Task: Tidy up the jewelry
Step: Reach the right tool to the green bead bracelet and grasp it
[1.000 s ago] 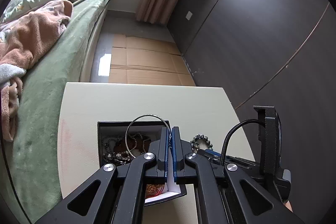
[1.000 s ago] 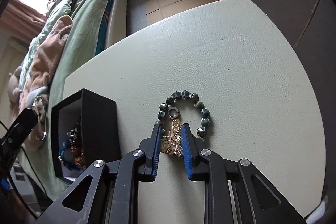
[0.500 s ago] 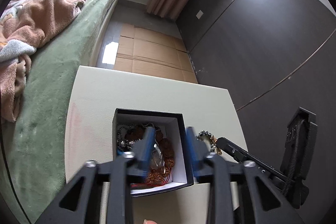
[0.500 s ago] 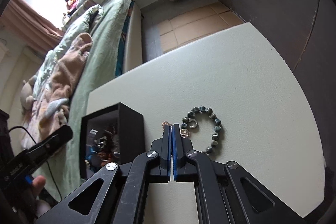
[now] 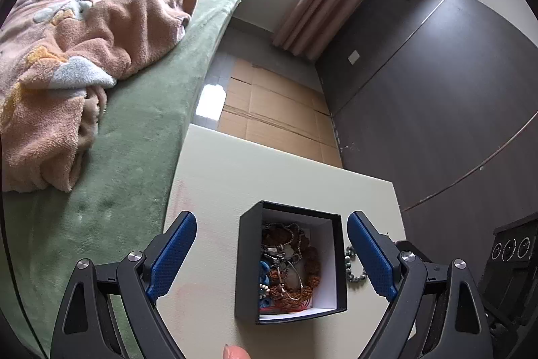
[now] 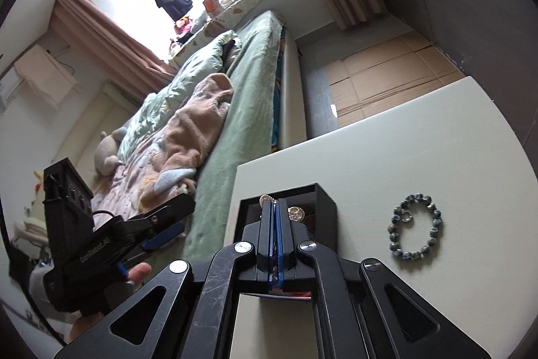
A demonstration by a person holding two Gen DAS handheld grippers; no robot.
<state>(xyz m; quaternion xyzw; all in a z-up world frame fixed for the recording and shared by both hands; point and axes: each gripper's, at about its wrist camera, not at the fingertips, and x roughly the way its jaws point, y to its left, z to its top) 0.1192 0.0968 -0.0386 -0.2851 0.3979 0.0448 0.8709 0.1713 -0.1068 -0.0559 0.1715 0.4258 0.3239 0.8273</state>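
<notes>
A black jewelry box (image 5: 248,264) with a white inside stands on the cream table (image 5: 275,177) and holds tangled bead strands, chains and a silver bangle (image 5: 292,268). My left gripper (image 5: 271,254) is wide open and empty above the box. My right gripper (image 6: 273,207) is shut on a gold coin necklace (image 6: 296,213) and holds it over the box (image 6: 328,207). A blue-grey bead bracelet (image 6: 416,227) lies on the table to the right of the box; it also shows in the left wrist view (image 5: 351,268).
A bed with a green cover (image 5: 134,157) and a pink blanket (image 5: 67,63) runs along the table's left side. A dark wall panel (image 5: 437,90) stands to the right. Cardboard sheets (image 5: 275,116) lie on the floor beyond the table.
My left gripper opened, dropped the silver bangle into the box and drew back upward. My right gripper shut on the gold necklace beside the bracelet and carried it left over the box.
</notes>
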